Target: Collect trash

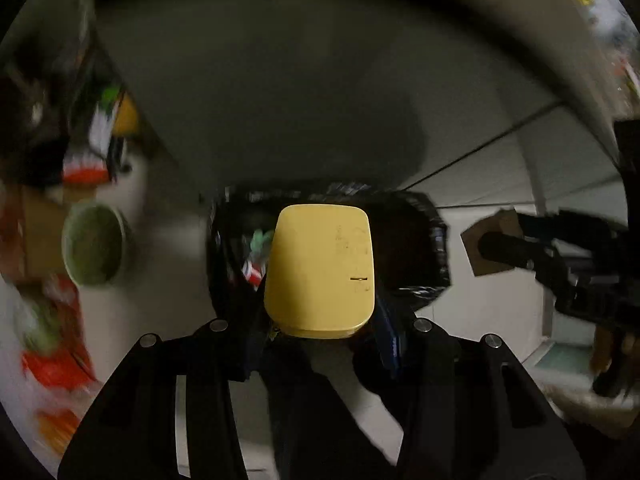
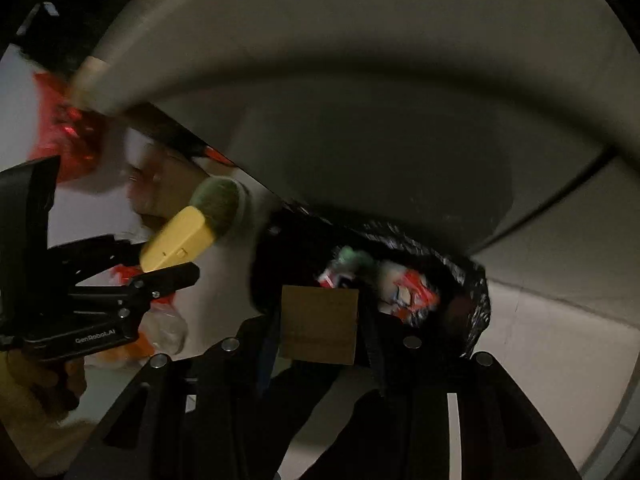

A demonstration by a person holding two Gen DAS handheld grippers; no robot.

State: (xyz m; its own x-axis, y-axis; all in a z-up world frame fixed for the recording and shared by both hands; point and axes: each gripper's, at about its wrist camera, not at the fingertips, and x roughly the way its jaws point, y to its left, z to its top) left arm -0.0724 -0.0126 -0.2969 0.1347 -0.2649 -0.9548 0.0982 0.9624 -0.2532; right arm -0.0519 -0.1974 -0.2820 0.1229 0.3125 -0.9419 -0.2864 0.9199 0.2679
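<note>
The left gripper (image 1: 318,332) is clamped on a yellow box (image 1: 320,272); the right gripper (image 2: 320,344) pinches a brown cardboard piece (image 2: 319,324). Behind both, at frame centre, the black trash bag (image 2: 460,276) gapes, its wrappers blurred. Left-edge litter is unreadable.

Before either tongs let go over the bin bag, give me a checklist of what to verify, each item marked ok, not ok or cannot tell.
1. Left tongs hold the yellow box: ok, it sits clamped between them.
2. Right tongs hold the brown cardboard piece: ok.
3. Black bin bag mouth open: ok, wrappers show inside.
4. Yellow box over the bag opening: ok in the left wrist view, it points into the mouth.
5. Cardboard piece over the opening: cannot tell, it appears at the near rim.
6. The two tongs clear of each other: ok, a gap shows between them.
</note>
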